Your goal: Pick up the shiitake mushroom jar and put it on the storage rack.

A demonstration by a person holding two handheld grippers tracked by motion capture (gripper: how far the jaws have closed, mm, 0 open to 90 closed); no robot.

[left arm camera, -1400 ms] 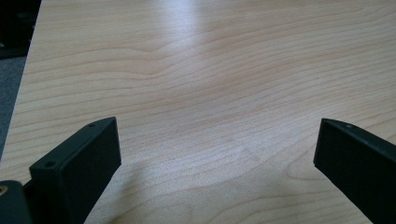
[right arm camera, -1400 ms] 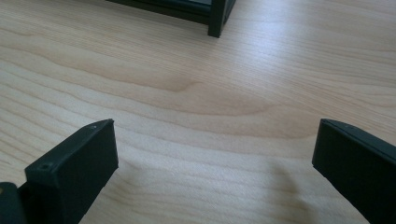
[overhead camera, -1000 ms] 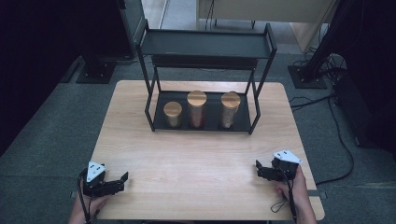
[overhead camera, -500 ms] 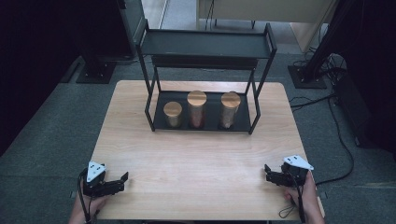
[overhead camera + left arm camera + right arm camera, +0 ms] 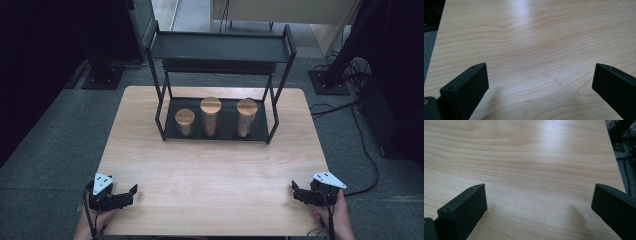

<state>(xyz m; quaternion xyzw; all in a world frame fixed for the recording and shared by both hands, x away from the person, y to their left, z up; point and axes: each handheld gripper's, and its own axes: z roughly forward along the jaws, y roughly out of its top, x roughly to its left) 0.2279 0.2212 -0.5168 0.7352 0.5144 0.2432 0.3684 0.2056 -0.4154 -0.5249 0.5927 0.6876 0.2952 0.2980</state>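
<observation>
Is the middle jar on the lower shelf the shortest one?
No, the middle jar stands tallest; the left jar is the shortest.

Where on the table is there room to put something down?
The big bare stretch of light wooden table between the black metal rack and the two tongs, left and right, is free. The rack's top shelf is bare too. Its bottom tray is crowded: three shiny jars with wooden lids stand in a row.
</observation>
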